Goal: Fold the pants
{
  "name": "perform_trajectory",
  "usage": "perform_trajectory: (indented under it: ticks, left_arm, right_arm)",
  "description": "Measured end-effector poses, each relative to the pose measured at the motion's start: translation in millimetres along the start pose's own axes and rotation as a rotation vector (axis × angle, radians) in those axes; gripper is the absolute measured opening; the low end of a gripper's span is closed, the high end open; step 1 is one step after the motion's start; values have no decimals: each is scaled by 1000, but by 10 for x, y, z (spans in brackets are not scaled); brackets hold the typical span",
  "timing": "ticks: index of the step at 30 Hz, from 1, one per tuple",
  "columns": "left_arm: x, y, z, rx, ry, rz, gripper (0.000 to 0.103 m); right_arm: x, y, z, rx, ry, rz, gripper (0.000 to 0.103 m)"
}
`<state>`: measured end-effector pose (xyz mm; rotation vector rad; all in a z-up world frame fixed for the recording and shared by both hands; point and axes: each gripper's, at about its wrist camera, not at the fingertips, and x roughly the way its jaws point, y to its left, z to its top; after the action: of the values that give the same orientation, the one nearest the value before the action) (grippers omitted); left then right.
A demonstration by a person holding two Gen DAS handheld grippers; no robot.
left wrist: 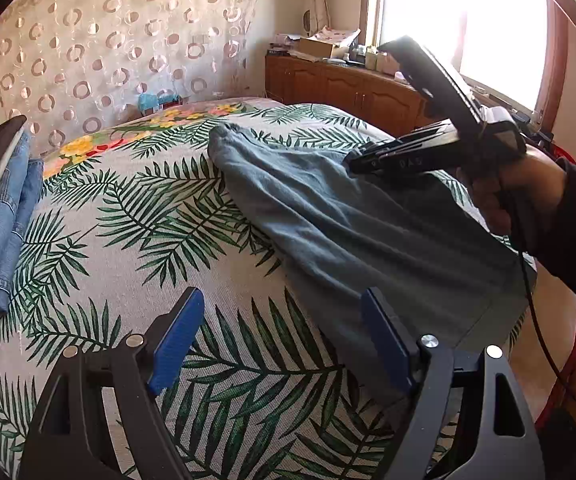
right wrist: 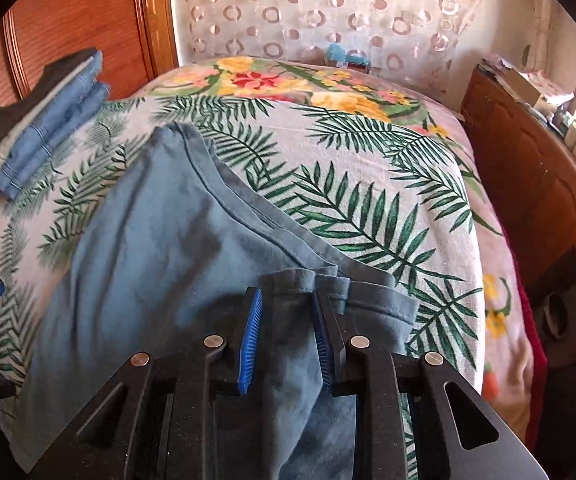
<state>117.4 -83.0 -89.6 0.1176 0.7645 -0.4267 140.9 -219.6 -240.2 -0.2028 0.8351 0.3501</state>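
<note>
Daylight floods in from the blown-out window (left wrist: 464,28) at one o'clock in the left view. Both fisheye views bend strongly outward, with dark vignetted corners and soft detail at the rims.

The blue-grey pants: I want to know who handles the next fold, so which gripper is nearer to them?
Right. The right gripper has the pants hem bunched between its fingers. The left gripper hangs open over the bedspread, beside the pants' edge, holding nothing.
</note>
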Motion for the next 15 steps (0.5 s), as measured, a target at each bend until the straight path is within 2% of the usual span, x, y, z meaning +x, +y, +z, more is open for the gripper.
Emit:
perform_trajectory:
  ticks: [2,5,7,12,15]
  left_arm:
    - [35,8,-6,-2,9,3,81]
    - [90,18,-17,-4,21,7,81]
    - [120,13,-29,-3,30,7,81]
    - [120,0,-37,-2,32,8,81]
    - [125,-5,-45,-4,35,10,81]
  right_arm:
    - [14,-13,10,-1,1,-8,26]
    - [19,-23,27,-4,-9,-34,9]
    - [-58,-73,34,13,-50,-47,5]
    - [-283,-251,60,77,-161,-75,4]
    - [-313,-340,35,101,-176,-87,4]
